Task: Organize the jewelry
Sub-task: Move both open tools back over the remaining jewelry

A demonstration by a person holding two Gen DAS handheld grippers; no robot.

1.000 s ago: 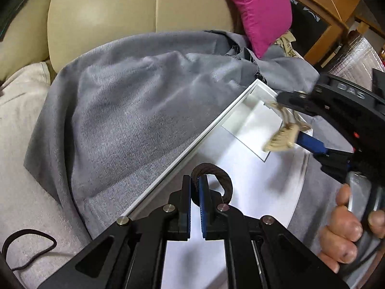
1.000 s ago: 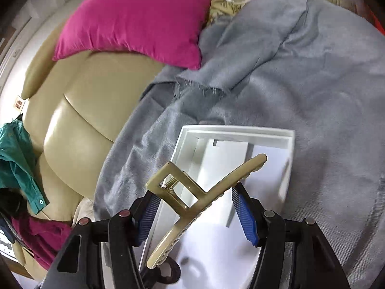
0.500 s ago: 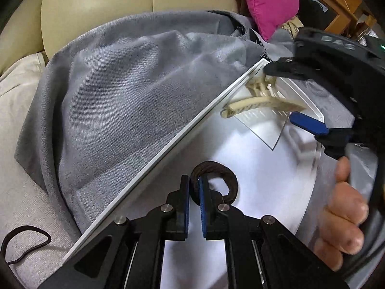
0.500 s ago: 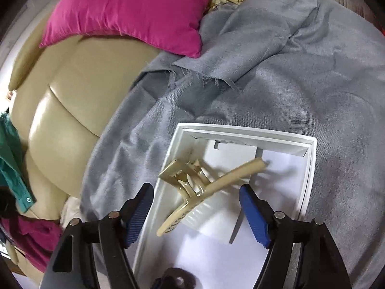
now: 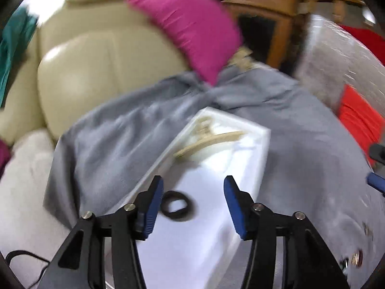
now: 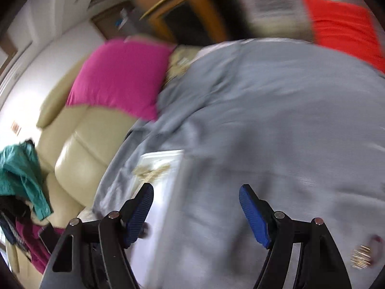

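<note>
My left tongs (image 5: 192, 200) have just been opening, empty; the dark hair tie (image 5: 176, 206) lies in the white tray (image 5: 261, 154). My right tongs (image 6: 196, 213) gape empty; the beige claw clip (image 5: 209, 139) rests at the tray's far end.

Beige claw clip (image 5: 207, 139) at white tray's (image 5: 262, 159) far end; dark hair tie (image 5: 176, 206) flat nearer.

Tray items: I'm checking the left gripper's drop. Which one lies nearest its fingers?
The dark hair tie, a ring beside the left fingers; the beige claw clip lies at the tray's far end.
</note>
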